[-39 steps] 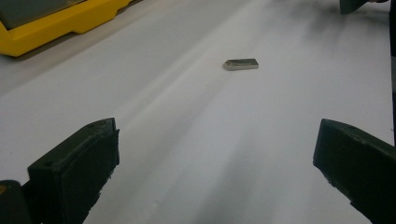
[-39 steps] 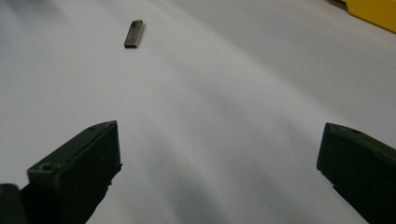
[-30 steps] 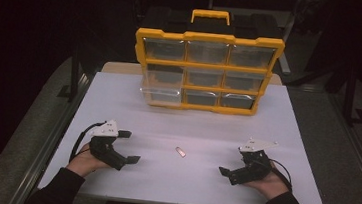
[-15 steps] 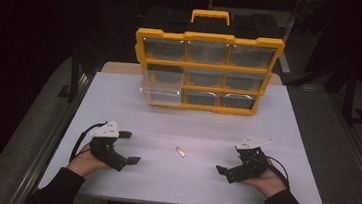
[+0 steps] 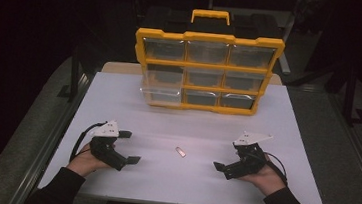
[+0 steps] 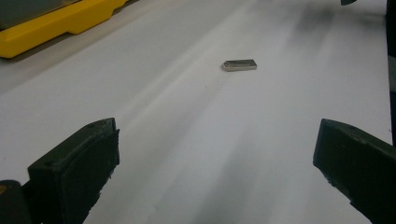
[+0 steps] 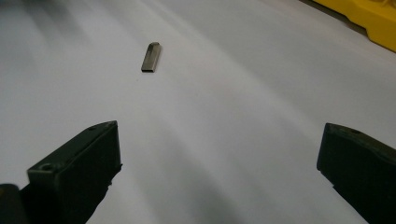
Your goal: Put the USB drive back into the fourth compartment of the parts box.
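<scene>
Dim workshop or lab, white worktable (image 5: 288,117), yellow parts organiser (image 5: 206,72), dark metal frames around

Both grippers' fingers (image 6: 74,168) wide apart

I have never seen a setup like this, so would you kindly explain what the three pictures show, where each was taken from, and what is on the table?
Gladly. There is no robot here: a person sits at a white table and holds a hand-operated two-jaw tool in each hand, the left gripper and the right gripper.

The high view comes from a fixed camera above the person, looking forward and down. The other two pictures come from small cameras riding on each gripper, looking out between its own black jaws.

On the table lies a small silver metal USB stick, between the two grippers; it also appears in the left gripper view and the right gripper view. At the far edge stands a yellow plastic organiser case with clear compartments.

Nothing is held: both grippers stand open and empty.
</scene>
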Tool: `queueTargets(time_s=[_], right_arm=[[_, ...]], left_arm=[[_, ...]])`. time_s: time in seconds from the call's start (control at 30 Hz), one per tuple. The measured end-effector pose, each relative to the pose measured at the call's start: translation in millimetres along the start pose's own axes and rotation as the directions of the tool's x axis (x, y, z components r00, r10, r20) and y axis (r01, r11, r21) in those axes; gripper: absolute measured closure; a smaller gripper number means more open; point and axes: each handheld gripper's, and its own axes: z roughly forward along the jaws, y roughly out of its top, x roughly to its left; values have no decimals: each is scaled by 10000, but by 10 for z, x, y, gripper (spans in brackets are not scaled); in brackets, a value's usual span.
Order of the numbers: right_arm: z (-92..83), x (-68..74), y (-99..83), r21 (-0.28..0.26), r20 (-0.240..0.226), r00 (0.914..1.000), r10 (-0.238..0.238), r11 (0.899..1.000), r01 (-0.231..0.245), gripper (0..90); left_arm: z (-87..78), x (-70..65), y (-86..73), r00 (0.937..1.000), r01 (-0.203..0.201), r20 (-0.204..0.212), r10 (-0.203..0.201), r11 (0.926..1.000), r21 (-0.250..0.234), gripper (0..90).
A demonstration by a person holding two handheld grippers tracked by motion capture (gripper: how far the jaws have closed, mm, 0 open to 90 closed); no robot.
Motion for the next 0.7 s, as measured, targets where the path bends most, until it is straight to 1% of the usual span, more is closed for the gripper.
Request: queueTargets(time_s=[0.2,0.7], right_arm=[[21,3,61,-35,-45,10000,-35,10000,35,0],[67,13,135,-49,-114,9998,-141,9999,141,0]], left_arm=[[-2,-7,0,10000,5,14,-5,10000,-8,0],[3,-8,2,10000,-9,75,9,10000,-22,0]])
